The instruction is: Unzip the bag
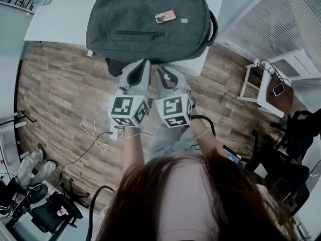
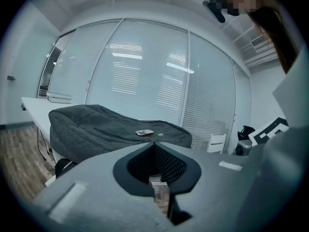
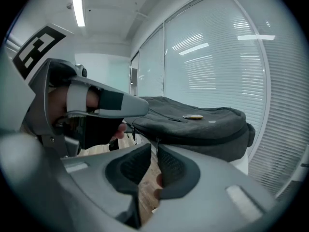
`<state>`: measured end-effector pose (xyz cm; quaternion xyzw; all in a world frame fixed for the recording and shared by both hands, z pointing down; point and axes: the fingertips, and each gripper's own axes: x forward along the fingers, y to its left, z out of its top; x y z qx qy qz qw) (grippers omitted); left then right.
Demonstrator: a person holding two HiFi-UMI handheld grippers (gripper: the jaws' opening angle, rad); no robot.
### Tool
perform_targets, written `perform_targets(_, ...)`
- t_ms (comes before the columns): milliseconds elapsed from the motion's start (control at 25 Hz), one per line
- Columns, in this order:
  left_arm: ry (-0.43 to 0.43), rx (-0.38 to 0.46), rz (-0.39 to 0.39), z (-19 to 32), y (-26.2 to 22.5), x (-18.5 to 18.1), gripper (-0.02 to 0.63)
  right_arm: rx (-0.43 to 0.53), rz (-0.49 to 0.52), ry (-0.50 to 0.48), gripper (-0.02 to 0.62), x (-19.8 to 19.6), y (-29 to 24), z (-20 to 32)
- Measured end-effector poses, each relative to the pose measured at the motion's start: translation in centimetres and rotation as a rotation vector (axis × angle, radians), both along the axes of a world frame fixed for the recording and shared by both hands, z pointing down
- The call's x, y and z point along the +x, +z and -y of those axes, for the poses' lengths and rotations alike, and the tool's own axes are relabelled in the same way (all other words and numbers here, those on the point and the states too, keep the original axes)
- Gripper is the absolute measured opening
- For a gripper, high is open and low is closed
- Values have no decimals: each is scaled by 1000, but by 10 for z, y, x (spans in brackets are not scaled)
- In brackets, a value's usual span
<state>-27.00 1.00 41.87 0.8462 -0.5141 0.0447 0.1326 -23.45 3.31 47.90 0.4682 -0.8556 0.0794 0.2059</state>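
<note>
A dark grey fabric backpack [image 1: 150, 19] lies flat on the white desk [image 1: 60, 14], its near edge along the desk's edge. In the head view its far end is cut by the top of the frame. A small orange-and-pale tag [image 1: 165, 16] rests on the backpack, its print too small to read, and a closed pocket zip [image 1: 140, 33] runs across the front panel. The left claw [image 1: 145, 63] and right claw [image 1: 159, 72] sit side by side just short of the near edge and cover part of it. The left claw [image 2: 155, 146] is pressed together on nothing. The right claw [image 3: 152, 151] stands narrowly spread, wood floor showing through the gap. A thin dark strand [image 3: 157, 143] hangs from the backpack right above that gap; whether it lies between the tips cannot be told. The black-and-white marker cubes [image 1: 128, 110] carry square patterns only.
</note>
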Motion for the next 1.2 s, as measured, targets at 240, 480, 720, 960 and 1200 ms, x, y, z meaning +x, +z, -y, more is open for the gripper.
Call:
perform_targets(240, 12, -30, 12, 12, 11, -1, 9, 10, 8, 42, 49, 0, 1, 5)
perform_targets(480, 31, -31, 4, 20, 11, 0, 9, 20, 7, 72, 49, 3, 2, 7)
perform_targets(720, 67, -56, 11, 26, 18, 3, 9, 15, 10, 89, 49, -5, 7, 10)
perform_targets(960, 92, -76, 1, 29, 25, 4, 9, 35, 1, 148, 14, -3, 10, 15)
perform_targets(1200, 62, -113, 57, 29, 37, 4, 9, 42, -20, 144, 12, 2, 11, 12)
